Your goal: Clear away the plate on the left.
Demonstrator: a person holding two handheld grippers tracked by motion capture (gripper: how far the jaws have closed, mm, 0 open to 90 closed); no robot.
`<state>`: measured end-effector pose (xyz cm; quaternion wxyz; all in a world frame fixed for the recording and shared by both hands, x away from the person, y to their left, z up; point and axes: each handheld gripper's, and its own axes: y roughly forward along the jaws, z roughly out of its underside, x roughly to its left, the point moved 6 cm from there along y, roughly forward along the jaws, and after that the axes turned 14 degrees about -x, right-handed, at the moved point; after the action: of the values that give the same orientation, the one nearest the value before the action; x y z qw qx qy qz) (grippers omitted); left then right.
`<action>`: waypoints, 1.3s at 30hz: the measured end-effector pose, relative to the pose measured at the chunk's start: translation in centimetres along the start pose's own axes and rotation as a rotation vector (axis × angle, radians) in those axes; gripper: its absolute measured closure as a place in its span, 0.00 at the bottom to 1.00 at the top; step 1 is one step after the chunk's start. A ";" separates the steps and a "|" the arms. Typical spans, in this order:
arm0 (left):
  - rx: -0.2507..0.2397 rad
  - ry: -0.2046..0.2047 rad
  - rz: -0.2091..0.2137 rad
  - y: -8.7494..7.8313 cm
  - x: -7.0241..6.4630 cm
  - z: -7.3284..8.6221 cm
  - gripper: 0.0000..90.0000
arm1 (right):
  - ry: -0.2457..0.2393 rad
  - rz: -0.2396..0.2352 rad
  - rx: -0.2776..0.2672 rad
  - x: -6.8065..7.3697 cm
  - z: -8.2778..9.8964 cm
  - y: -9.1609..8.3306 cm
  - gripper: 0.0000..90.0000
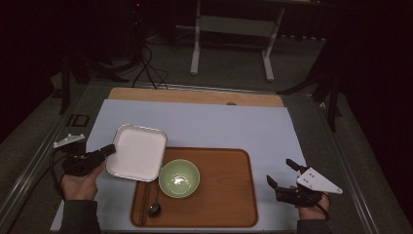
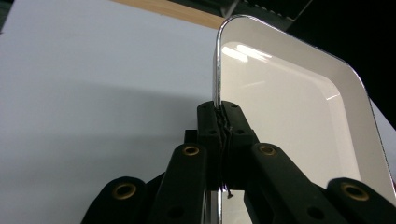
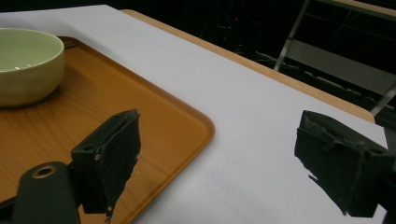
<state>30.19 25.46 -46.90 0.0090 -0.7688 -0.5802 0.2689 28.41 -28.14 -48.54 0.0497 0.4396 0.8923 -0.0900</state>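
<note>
- White square dish (image 1: 137, 152) has its left rim pinched between the pressed-together jaws of the left gripper (image 1: 108, 150); its right corner overlaps the wooden tray (image 1: 219, 195).
- Left hand (image 1: 80, 183) holds this gripper pointing right, at the table's left edge.
- Right gripper (image 1: 281, 174) rests beside the tray, jaws spread, nothing between them.
- Green bowl (image 1: 179, 178) stands on the tray.

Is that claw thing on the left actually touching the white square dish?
Touching. In the left gripper view the left gripper has its jaws pressed together on the metal rim of the white square dish, with no gap either side.
</note>
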 end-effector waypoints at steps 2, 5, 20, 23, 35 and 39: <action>0.000 0.007 0.008 0.1 -0.4 -0.1 0.98 | 0.000 0.000 0.000 0.0 0.0 0.0 0.15; 0.003 0.020 0.022 0.4 -1.1 -0.3 0.98 | 0.001 0.001 -0.001 0.0 0.0 0.0 0.15; 0.033 0.084 0.085 2.1 -4.7 -0.6 0.98 | 0.003 0.003 -0.001 0.0 0.0 -0.1 0.15; 0.038 0.096 0.096 2.5 -5.4 -0.6 0.98 | 0.004 0.002 0.000 0.0 0.0 -0.1 0.15; 0.063 0.137 0.136 3.9 -7.9 -1.0 0.98 | 0.008 0.006 -0.003 -0.1 0.0 -0.1 0.15; 0.074 0.156 0.148 4.6 -8.6 -1.4 0.98 | 0.012 0.011 -0.009 -0.2 0.0 -0.2 0.15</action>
<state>33.30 16.63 -43.70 0.0625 -0.8273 -0.5089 0.2295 28.39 -28.39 -48.45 0.0468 0.4449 0.8905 -0.0832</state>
